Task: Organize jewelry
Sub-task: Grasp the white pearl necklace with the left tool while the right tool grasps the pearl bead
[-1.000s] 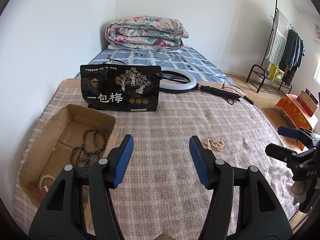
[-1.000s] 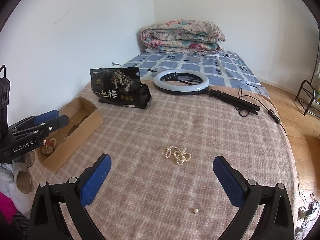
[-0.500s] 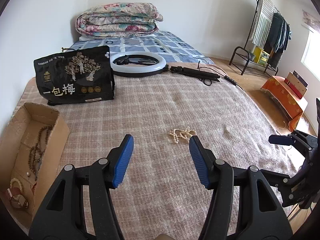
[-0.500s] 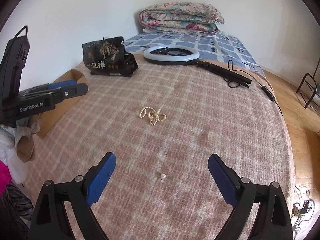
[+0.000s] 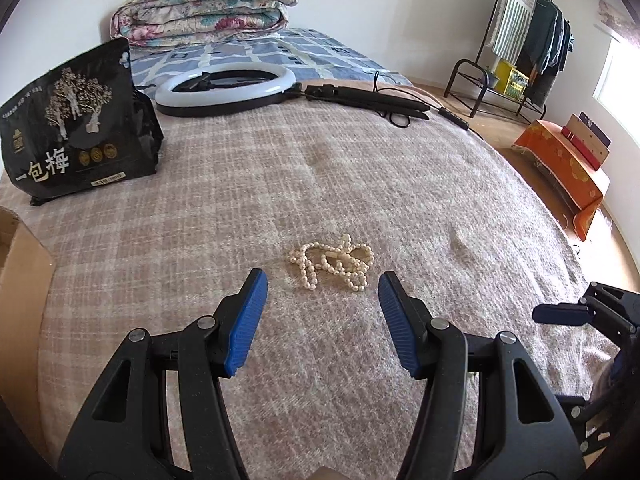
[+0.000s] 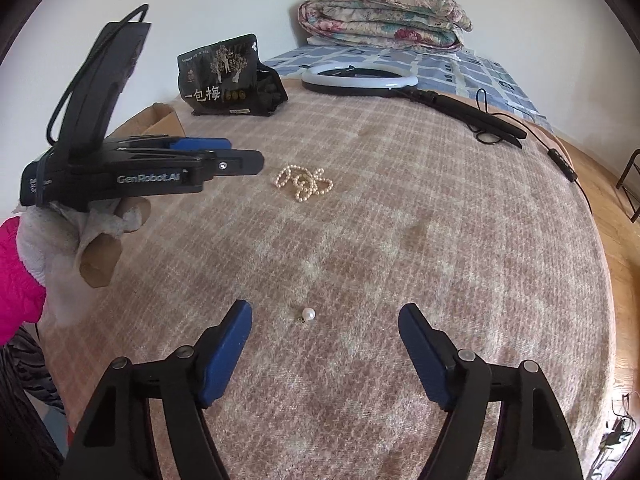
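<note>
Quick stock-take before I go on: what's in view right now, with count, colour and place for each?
pearl necklace: one, cream, bunched on the blanket ahead of the left claw
loose pearl: one, white, on the blanket just ahead of the right claw
snack bag: one, black, upright at far left
ring light: one, white, flat at the far edge of the blanket
cardboard box: one, brown, left edge, contents hidden
folded quilt: one, floral, on the bed behind
blanket: one, pink-beige plaid, covering the surface
left claw: blue pads, open, empty
right claw: blue pads, open, empty
</note>
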The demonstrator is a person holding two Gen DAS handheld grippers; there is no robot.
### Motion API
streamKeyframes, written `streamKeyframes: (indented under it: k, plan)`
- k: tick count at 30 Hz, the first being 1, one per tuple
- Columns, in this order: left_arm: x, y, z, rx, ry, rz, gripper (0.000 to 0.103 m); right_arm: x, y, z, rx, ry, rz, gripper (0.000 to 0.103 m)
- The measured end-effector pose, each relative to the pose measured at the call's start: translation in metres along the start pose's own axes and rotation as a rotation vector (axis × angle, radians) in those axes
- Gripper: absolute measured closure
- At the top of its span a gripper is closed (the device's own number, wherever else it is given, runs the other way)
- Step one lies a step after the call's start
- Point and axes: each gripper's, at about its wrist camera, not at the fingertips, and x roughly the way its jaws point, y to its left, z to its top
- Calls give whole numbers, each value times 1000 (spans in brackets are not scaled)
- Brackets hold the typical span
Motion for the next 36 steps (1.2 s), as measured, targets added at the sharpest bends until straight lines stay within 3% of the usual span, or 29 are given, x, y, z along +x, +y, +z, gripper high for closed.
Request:
streamKeyframes:
  k: [3,11,23,26,31,36]
  plan:
    - [18,-3,2,1,16,-5,44,8,-4,-7,33,-3,14,30]
    - [51,1,7,-18,33,12,44,22,2,-13,26,-14,42,61]
    - [55,0,3,-8,23,23,44,36,16,-11,-32,-3,4,82]
    - [55,-1,3,-5,25,10,60,35,15,-12,-24,-4,9,91]
    - [53,-4,3,12,20,-15,88,36,13,-11,-14,-5,14,94]
    - [47,-6,2,13,6,-21,92,35,11,-11,4,-12,21,95]
